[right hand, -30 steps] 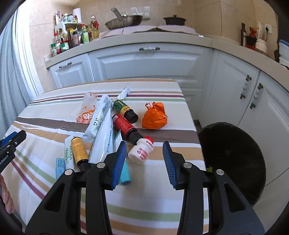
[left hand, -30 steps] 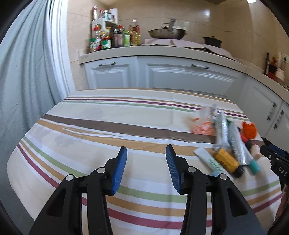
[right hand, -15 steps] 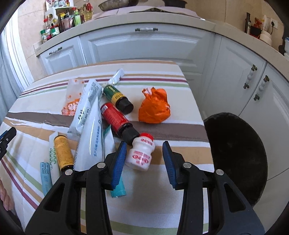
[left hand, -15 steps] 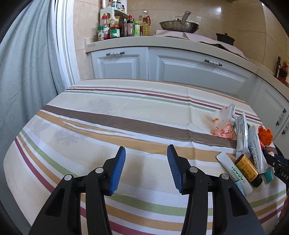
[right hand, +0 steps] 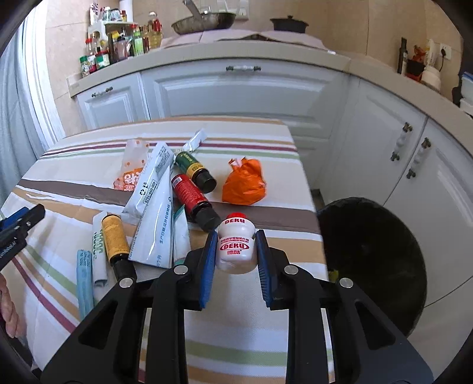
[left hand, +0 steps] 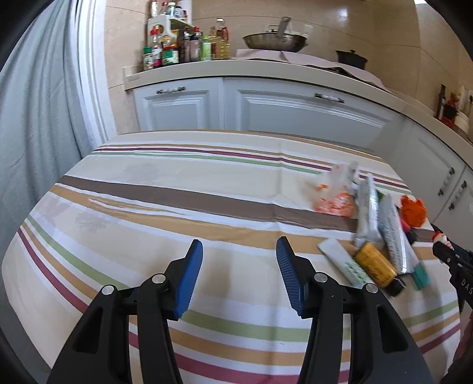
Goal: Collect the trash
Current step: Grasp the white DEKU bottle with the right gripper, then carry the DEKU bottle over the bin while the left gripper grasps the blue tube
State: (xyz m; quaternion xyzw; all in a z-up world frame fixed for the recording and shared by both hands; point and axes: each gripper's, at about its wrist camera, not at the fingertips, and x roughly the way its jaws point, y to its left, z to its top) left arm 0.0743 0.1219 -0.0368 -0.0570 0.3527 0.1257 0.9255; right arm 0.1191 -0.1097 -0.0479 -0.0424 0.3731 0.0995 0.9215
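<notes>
Kitchen: white cabinet doors (right hand: 236, 88) stood under a beige counter that carried spice jars (right hand: 100, 57) and a metal wok (right hand: 204, 22).
Desk: a cloth with brown, green, tan and maroon stripes (left hand: 177, 189) covered it.
Right gripper: the black right gripper with blue pads (right hand: 235, 245) sat with one pad against each side of the small white plastic bottle with a red cap and red "DERU" lettering (right hand: 236, 242); the bottle stood upright near the desk's right edge, and whether it was lifted off the cloth could not be told.
Left gripper: the black left gripper with blue pads (left hand: 239, 263) hung spread wide above a bare striped part of the cloth, with nothing between its pads.
Trash pile: to the left of the white bottle lay a red-labelled dark glass bottle (right hand: 192, 198), a green-labelled dark bottle (right hand: 193, 169), a yellow-labelled bottle with a black cap (right hand: 113, 240), two flattened white tubes (right hand: 153, 212) and a clear wrapper with orange print (right hand: 130, 174), most of them touching or overlapping.
Orange bag: a crumpled orange plastic bag (right hand: 244, 184) lay apart from the pile, beyond the white bottle.
Bin: a round bin lined with a black bag (right hand: 372, 265) stood on the floor just beside the desk's right edge, below the white cabinets.
</notes>
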